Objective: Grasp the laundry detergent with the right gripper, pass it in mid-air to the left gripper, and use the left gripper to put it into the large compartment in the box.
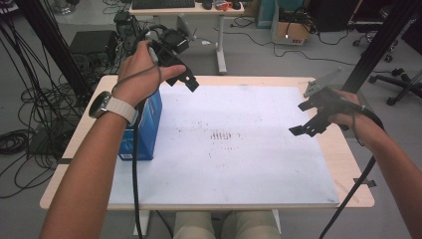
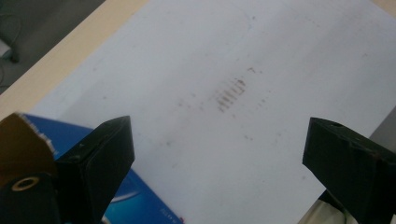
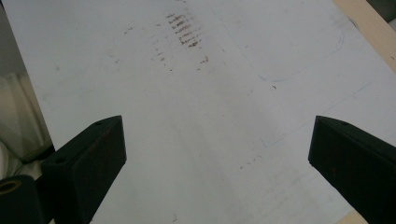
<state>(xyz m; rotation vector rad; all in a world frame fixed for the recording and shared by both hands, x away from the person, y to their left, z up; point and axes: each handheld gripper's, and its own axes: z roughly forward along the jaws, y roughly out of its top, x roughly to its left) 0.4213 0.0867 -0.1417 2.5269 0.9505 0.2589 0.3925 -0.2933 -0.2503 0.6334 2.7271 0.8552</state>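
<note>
Left gripper (image 1: pixel 188 79): jaws wide apart, nothing between them, raised above the blue box (image 1: pixel 147 130). Box: upright at the left edge of the white mat (image 1: pixel 239 164), top flap open. Right gripper (image 1: pixel 309 118): jaws apart, empty, over the mat's right side. Risk: a careless descent could catch the flap and topple the box off the table (image 1: pixel 348 164).

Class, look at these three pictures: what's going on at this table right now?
A person holds a gripper in each hand over a table covered by a white sheet. The left gripper hangs open above a blue box standing at the sheet's left edge, with nothing between its jaws. The right gripper is also open and empty, over the sheet's right side. The sheet has dark smudges in the middle.
</note>
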